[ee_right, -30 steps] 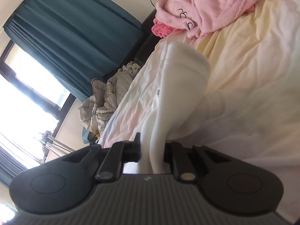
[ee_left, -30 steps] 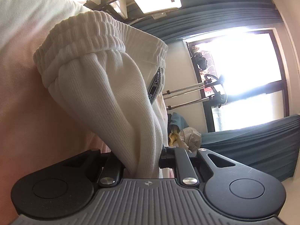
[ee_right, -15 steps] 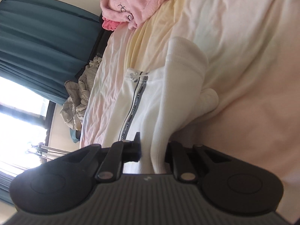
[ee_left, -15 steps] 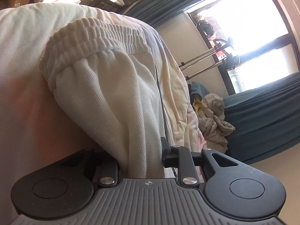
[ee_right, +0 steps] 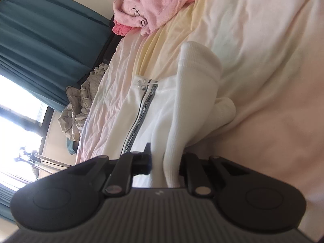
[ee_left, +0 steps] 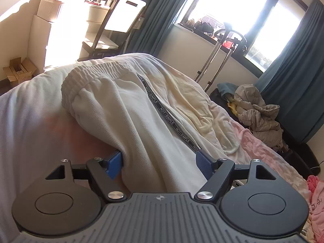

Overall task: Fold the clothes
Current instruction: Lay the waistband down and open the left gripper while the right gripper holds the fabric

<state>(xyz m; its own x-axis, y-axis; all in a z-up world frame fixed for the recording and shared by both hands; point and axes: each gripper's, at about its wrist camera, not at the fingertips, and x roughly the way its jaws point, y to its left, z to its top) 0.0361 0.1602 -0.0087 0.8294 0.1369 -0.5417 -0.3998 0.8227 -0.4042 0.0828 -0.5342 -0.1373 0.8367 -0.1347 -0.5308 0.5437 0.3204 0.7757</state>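
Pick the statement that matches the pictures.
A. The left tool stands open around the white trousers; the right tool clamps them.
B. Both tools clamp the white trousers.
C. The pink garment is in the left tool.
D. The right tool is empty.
A. The left tool has just been opening, its blue pads apart with the white trousers lying loose between them, while the right tool pinches a fold of that fabric.
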